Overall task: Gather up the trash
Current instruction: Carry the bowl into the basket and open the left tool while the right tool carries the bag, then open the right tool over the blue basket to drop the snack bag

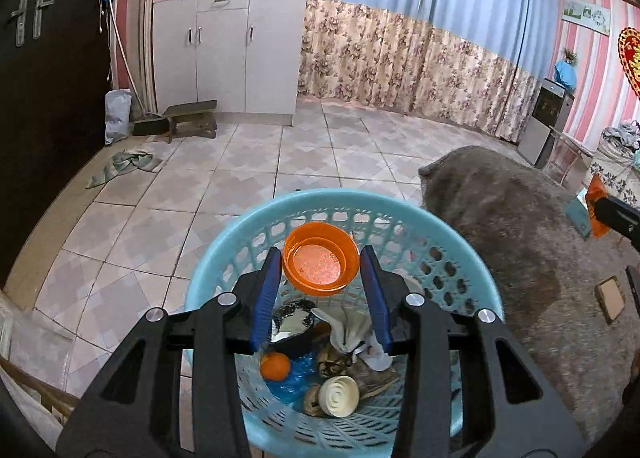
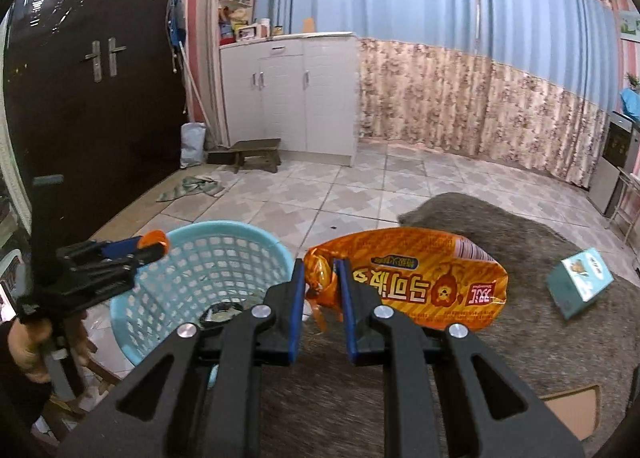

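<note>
My left gripper (image 1: 320, 254) is shut on a round orange plastic lid (image 1: 320, 270) and holds it over a light-blue mesh basket (image 1: 248, 218). In the basket lie an orange fruit (image 1: 275, 366), a white round lid (image 1: 340, 396), crumpled tissue and blue plastic. My right gripper (image 2: 320, 264) is shut on the crumpled end of an orange snack bag (image 2: 420, 282), just right of the basket (image 2: 208, 258) and above a grey rug (image 2: 480, 358). The right wrist view shows the left gripper (image 2: 152, 248) at the basket's left rim, and the left wrist view shows the right gripper (image 1: 608, 214) at its right edge.
A teal carton (image 2: 580, 282) and a piece of cardboard (image 2: 572, 406) lie on the rug. On the tiled floor are a crumpled cloth (image 1: 124, 166) and a low wooden stool (image 1: 192, 114) in front of a white cabinet (image 1: 228, 50). A dark door stands at left.
</note>
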